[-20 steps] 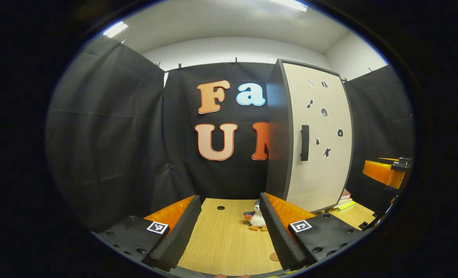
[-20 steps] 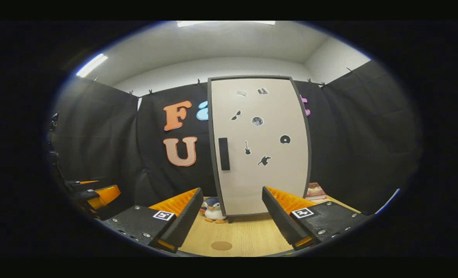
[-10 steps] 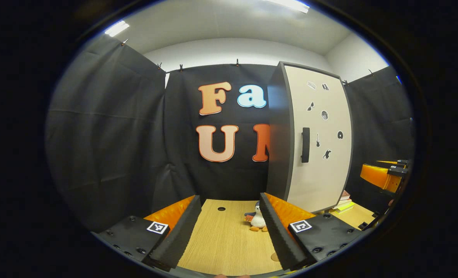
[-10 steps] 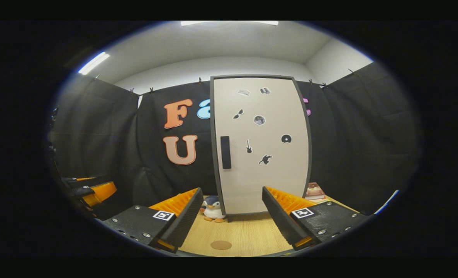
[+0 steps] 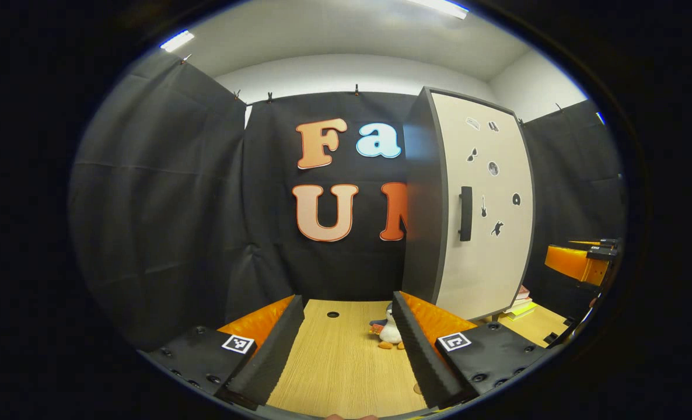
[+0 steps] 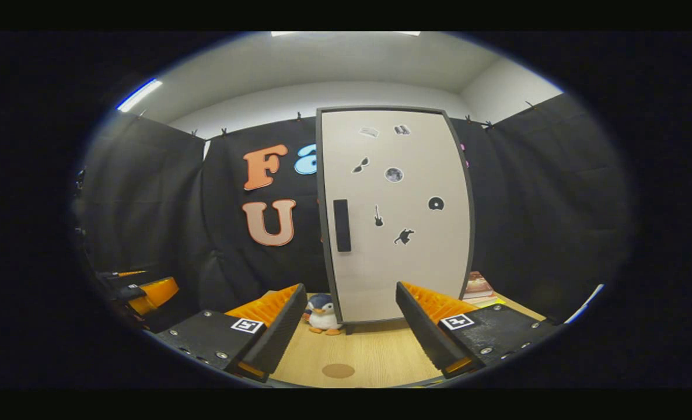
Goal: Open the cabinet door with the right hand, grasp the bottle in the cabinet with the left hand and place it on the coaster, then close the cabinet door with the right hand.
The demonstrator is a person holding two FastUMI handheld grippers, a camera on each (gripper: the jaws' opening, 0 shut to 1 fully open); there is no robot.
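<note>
I hold my 2 grippers out over a light wooden table (image 6: 375, 356), both aimed at the tall cabinet (image 6: 395, 216) that stands on it. My right gripper (image 6: 349, 326) faces the cabinet door (image 6: 404, 262) almost square on; its fingers are spread wide apart with nothing between them, well short of the door. The door is pale with a dark frame, it is closed, and its black vertical handle (image 6: 341, 225) sits near the left edge, with small dark stickers (image 6: 394, 174) scattered beside it. The bottle is behind that closed door, so I cannot see it. The round brown coaster (image 6: 338, 370) lies flat on the table between my right fingers, in front of the cabinet. A small plush penguin (image 6: 322, 315) stands on the table just beside the cabinet's lower left corner. A stack of books (image 6: 478, 287) lies to the cabinet's right. My left gripper (image 5: 346, 344) is also released, its black pads wide apart over bare wood, and it looks at the cabinet (image 5: 468, 204) from the left, so I see the dark side panel and the handle (image 5: 465, 213). The penguin (image 5: 388, 332) peeks out beside its right finger. At the far right edge of that view the orange body of my right gripper (image 5: 576, 262) hangs in the air.
</note>
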